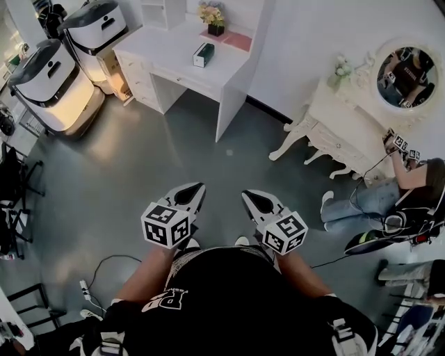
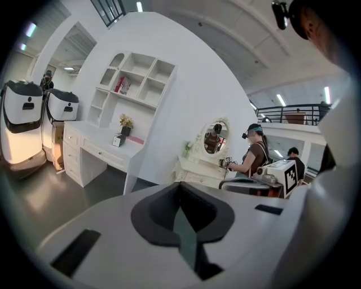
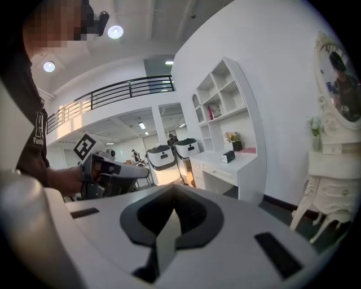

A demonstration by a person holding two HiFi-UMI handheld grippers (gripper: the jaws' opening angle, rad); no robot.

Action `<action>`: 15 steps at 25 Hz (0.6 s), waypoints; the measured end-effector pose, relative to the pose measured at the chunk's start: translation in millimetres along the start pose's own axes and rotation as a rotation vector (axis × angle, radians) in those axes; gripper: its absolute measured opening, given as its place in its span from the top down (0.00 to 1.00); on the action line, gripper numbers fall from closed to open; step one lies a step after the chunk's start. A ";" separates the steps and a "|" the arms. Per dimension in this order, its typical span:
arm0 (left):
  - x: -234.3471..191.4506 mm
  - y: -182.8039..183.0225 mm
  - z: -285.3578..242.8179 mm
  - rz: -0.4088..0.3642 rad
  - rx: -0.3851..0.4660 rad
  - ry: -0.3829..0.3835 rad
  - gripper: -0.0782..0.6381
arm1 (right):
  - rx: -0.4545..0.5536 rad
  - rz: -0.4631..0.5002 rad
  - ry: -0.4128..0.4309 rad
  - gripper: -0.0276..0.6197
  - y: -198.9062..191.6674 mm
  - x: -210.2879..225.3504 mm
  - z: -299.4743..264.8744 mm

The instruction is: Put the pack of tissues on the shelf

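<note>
The pack of tissues [image 1: 203, 54] is a small dark box with a white side, lying on the white desk [image 1: 174, 52] across the room; it also shows in the left gripper view [image 2: 118, 140] and the right gripper view [image 3: 228, 156]. The white shelf unit [image 2: 135, 84] stands on the desk against the wall, with a red item in one compartment. My left gripper [image 1: 197, 189] and right gripper [image 1: 248, 197] hang side by side at waist height above the grey floor, far from the desk. Both are shut with nothing in them, their jaws meeting [image 2: 181, 217] [image 3: 166, 228].
Two white, dark-topped machines [image 1: 52, 83] [image 1: 97, 24] stand left of the desk. A potted flower [image 1: 214, 17] sits at the desk's back. An ornate white vanity [image 1: 334, 128] with a round mirror stands at the right, a person [image 1: 410, 188] beside it. Cables [image 1: 104, 268] lie near my feet.
</note>
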State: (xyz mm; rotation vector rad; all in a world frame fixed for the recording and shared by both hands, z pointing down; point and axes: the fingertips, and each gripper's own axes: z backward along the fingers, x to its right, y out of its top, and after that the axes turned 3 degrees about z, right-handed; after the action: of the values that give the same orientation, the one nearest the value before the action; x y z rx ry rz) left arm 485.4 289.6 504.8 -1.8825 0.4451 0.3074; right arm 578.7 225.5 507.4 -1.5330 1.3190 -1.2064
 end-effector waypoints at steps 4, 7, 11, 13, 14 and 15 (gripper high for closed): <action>-16.6 -1.9 15.5 0.000 0.009 0.016 0.87 | -0.013 0.011 0.018 0.94 -4.4 -18.2 -12.7; -27.1 -1.9 27.1 -0.035 0.011 0.032 0.87 | -0.019 0.024 0.027 0.94 -6.1 -31.9 -23.6; -41.8 -3.2 47.6 -0.102 0.009 0.053 0.87 | -0.021 0.035 0.031 0.94 -5.1 -53.0 -38.9; -52.3 -0.6 56.1 -0.100 0.012 0.051 0.87 | -0.017 0.034 0.027 0.94 -2.0 -60.4 -48.6; -57.2 0.3 60.6 -0.094 0.014 0.050 0.87 | -0.016 0.032 0.024 0.94 -0.8 -64.4 -52.8; -61.6 0.7 65.7 -0.089 0.015 0.048 0.87 | -0.015 0.031 0.020 0.94 -0.3 -69.0 -56.3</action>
State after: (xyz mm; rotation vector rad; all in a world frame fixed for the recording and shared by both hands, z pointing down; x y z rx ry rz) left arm 430.1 360.7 507.4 -1.8922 0.3934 0.1987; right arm 523.2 295.1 510.3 -1.5092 1.3634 -1.1978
